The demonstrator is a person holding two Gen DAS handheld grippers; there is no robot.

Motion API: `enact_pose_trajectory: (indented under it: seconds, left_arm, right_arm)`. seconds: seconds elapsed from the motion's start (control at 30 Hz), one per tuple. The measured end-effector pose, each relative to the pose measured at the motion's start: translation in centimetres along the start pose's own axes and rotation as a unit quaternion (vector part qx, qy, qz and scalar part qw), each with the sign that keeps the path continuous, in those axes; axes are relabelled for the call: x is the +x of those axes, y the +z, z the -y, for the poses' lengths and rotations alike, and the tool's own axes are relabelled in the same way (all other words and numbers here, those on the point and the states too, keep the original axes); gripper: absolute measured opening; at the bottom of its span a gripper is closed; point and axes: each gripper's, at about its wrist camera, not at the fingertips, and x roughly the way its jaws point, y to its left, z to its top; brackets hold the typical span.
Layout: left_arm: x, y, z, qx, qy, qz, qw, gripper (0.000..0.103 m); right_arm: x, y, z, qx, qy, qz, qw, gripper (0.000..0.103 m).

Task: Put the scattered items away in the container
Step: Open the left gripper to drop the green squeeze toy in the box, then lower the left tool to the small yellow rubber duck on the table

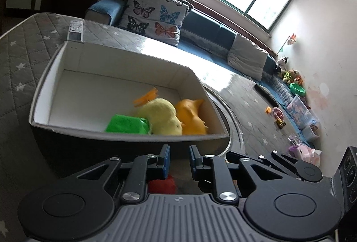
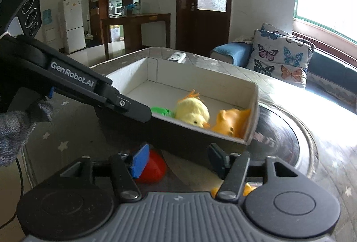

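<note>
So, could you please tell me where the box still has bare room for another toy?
The box floor is bare along its far half, toward the remote. The near corner is crowded: green pack, yellow plush chick and orange toy sit bunched together.

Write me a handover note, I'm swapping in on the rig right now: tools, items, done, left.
Left tool: jaws slightly apart, holding nothing, just short of the box.
Right tool: open, empty, near the red item.
Done: green item, yellow chick and orange toy lie in the box.
Left: the red item in front of the box, and an orange piece half hidden under the right tool.
</note>
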Motion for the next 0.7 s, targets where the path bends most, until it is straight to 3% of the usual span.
enact_pose_trajectory:
  seconds: [0.2, 0.7]
  left_arm:
    - [1.1, -1.6, 1.7, 0.007, -0.013, -0.022, 0.9996, 0.021]
    - [4.7, -3.8, 4.1, 0.005, -0.023, -0.070, 0.9972, 0.024]
  right_arm:
    - [-1.4, -2.1, 1.1, 0.016, -0.018, -0.009, 1.000, 0.062]
    - [-2.1, -5.5, 4.4, 0.056, -0.056, -0.026, 0.996, 0.083]
